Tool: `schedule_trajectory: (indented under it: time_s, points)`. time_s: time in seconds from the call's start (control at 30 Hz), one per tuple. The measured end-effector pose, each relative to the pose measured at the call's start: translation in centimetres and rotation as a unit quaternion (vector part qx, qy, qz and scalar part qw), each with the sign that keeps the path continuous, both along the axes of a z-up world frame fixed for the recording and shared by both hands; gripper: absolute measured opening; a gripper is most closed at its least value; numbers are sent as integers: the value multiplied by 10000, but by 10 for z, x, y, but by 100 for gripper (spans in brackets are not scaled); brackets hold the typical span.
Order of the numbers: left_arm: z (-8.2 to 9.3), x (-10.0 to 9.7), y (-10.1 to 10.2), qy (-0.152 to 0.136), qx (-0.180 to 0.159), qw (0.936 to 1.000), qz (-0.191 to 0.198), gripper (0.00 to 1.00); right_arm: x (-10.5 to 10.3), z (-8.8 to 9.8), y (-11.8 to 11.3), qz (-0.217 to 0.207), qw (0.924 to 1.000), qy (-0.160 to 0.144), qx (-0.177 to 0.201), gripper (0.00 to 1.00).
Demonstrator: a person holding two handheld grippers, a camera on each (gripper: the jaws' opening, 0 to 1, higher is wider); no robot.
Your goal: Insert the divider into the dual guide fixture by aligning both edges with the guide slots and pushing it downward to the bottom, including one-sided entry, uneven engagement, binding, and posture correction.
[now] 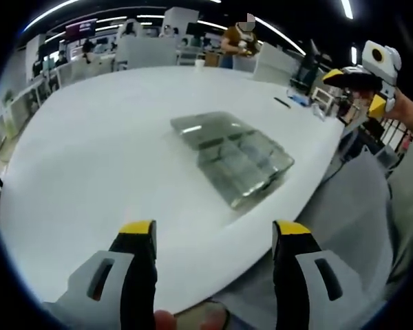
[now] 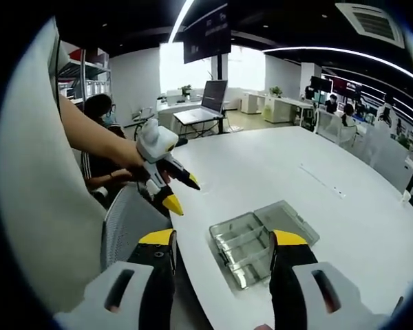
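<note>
Guide fixture (image 1: 232, 158) on table (image 1: 96, 158), well beyond both parted, empty fingers (image 1: 139, 237).

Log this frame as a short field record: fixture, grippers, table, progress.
fixture: clear compartment box, lid open beside it, near the table edge
left gripper: open, holds nothing, short of the box
right gripper: open, holds nothing, above the box
table: white, round-edged; a pen lies at the far side
divider: cannot tell it apart from the box
progress: neither gripper touches the box; insertion not yet started
</note>
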State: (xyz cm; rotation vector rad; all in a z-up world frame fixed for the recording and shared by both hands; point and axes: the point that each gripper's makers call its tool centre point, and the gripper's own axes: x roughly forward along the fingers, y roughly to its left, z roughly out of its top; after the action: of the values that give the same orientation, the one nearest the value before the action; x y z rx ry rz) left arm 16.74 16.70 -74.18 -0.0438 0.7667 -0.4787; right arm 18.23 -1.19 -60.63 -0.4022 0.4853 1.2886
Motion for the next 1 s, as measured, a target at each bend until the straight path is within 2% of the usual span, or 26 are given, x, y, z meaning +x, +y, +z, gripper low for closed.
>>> schedule_trajectory:
  time_s: [0.47, 0.7, 1.0]
  points:
    - [-12, 6, 30, 135, 181, 9995, 236, 62, -4, -11, 6, 69, 9999, 120, -64, 51]
    - [-17, 9, 48, 203, 283, 9985, 418, 59, 1, -15, 2, -25, 9998, 161, -79, 51]
    - [-21, 16, 59, 304, 404, 9975, 494, 58, 7, -22, -8, -193, 9995, 216, -125, 51]
